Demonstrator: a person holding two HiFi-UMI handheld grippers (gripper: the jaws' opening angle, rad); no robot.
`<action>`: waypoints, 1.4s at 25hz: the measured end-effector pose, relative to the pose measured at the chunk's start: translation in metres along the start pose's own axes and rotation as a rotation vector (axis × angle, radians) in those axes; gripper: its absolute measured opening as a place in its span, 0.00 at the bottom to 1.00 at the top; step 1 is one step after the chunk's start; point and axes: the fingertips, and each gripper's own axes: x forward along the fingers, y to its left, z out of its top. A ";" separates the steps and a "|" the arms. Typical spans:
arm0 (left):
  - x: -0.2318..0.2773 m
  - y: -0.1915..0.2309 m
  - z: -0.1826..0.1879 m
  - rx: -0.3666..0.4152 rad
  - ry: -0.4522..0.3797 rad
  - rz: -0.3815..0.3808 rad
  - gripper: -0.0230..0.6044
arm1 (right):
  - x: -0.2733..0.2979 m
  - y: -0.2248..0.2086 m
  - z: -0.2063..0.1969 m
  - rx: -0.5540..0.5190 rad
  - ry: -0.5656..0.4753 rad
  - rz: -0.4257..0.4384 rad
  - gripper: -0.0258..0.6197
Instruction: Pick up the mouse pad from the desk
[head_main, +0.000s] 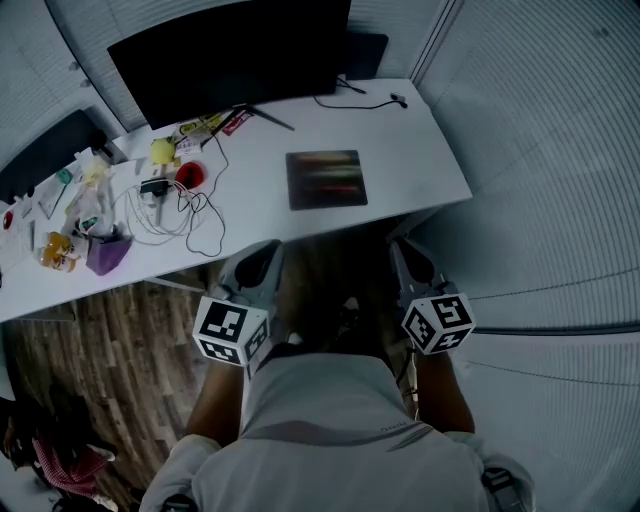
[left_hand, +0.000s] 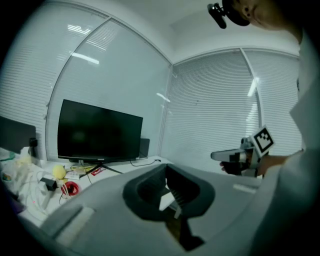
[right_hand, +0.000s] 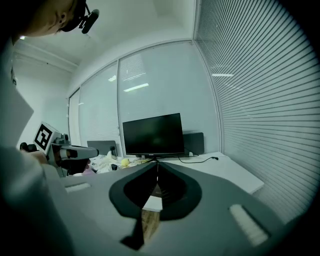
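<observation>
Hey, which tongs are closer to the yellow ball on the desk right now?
Left. The left tongs sit off the near edge of the desk, with the ball ahead and to their left. The right tongs sit farther right, on the other side of the mouse pad.

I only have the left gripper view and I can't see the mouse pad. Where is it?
Observer: The mouse pad lies flat on the white desk, in front of the monitor's right end.
Operator: Anything on it?
Observer: Nothing. The cables lie to its left.
Operator: And the other jaws?
Observer: The right gripper is shut, with nothing between its jaws.
</observation>
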 end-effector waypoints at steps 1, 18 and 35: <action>0.007 0.004 0.000 0.000 0.007 0.004 0.04 | 0.009 -0.006 -0.001 0.006 0.005 0.003 0.04; 0.203 0.078 0.010 -0.063 0.107 0.224 0.05 | 0.195 -0.178 0.016 0.028 0.114 0.179 0.04; 0.273 0.129 -0.098 -0.149 0.391 0.285 0.17 | 0.284 -0.208 -0.097 -0.035 0.456 0.195 0.19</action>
